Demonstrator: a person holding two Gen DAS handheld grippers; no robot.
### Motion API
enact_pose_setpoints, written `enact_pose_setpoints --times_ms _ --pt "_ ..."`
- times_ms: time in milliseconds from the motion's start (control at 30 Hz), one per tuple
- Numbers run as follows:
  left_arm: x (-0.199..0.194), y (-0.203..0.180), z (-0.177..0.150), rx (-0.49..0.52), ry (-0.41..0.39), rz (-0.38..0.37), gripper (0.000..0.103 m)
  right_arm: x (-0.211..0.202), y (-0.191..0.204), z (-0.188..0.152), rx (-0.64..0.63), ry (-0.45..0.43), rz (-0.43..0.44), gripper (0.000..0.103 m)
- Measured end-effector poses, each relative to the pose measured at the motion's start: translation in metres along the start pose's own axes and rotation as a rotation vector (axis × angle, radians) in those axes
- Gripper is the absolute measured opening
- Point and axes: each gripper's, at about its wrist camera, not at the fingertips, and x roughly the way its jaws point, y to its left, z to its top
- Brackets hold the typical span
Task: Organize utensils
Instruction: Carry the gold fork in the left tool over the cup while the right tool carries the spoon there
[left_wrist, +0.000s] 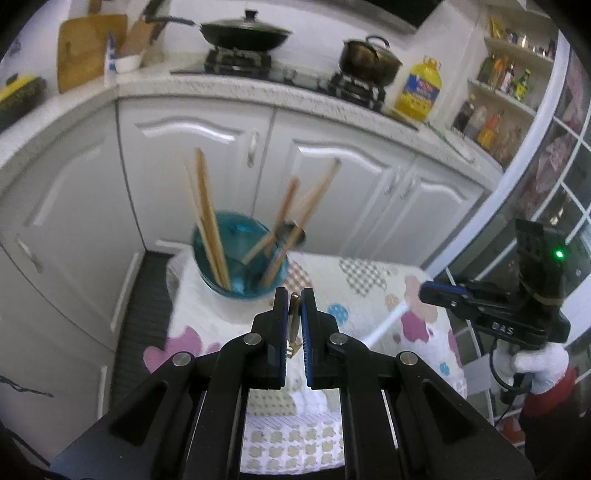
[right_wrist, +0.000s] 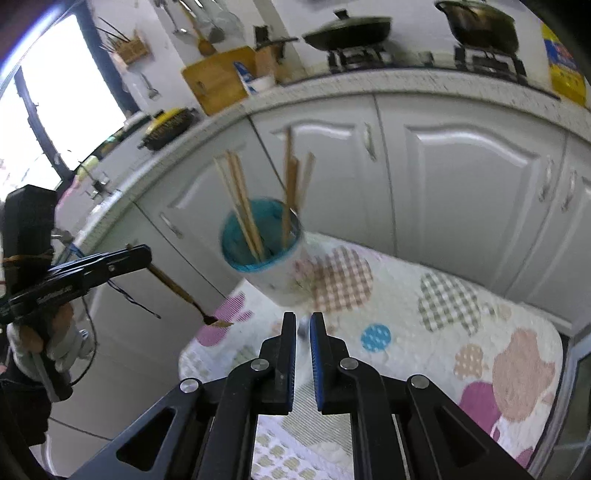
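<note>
A white cup with a blue inside (left_wrist: 240, 258) stands on the patterned tablecloth (left_wrist: 369, 288) and holds several wooden chopsticks (left_wrist: 208, 218) and a metal spoon (left_wrist: 293, 232). My left gripper (left_wrist: 294, 295) is shut on a wooden-handled utensil (left_wrist: 293, 317), just in front of the cup. In the right wrist view that utensil (right_wrist: 177, 288) hangs down from the left gripper (right_wrist: 146, 254). My right gripper (right_wrist: 303, 321) is shut on a thin white utensil (left_wrist: 384, 325), short of the cup (right_wrist: 266, 243).
White cabinet doors (left_wrist: 207, 162) stand behind the small table. On the counter are a wok (left_wrist: 243, 35), a pot (left_wrist: 369, 59), a yellow oil bottle (left_wrist: 419, 88) and a cutting board (left_wrist: 88, 48). Shelves with bottles (left_wrist: 498, 96) are at the right.
</note>
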Motion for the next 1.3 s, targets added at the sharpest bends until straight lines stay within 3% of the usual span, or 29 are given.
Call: enact_pose_setpoints --times_ms 167,300,433,667,767,800,1033,1100,1300 --pt "-0.011 0.014 0.021 -0.029 -0.05 0.035 0.005 -0.008 0.02 0.025 -0.067 -0.033 0.0 0.006" --pt "-0.011 0.019 0.023 -0.04 -0.057 0.028 0.005 0.006 0.017 0.023 -0.056 -0.003 0.006 0.006" --pt "-0.004 0.024 0.019 -0.05 -0.036 0.027 0.005 0.026 -0.022 0.002 0.044 0.032 -0.055 0.013" --pt "0.006 0.026 0.022 -0.062 -0.024 0.022 0.005 0.079 -0.1 -0.03 0.255 0.154 -0.117 0.015" --pt "0.007 0.026 0.025 -0.062 -0.022 0.023 0.005 0.107 -0.12 -0.031 0.341 0.173 -0.088 0.031" --pt "0.007 0.026 0.025 -0.063 -0.024 0.025 0.005 0.116 -0.125 -0.031 0.366 0.175 -0.075 0.031" --pt "0.011 0.043 0.029 -0.099 -0.012 0.05 0.005 0.183 -0.155 -0.014 0.382 0.247 -0.105 0.03" --pt "0.013 0.047 0.03 -0.104 -0.009 0.059 0.005 0.188 -0.154 -0.013 0.344 0.234 -0.12 0.018" --pt "0.024 0.05 0.03 -0.118 0.003 0.05 0.005 0.182 -0.146 -0.009 0.305 0.248 -0.062 0.009"
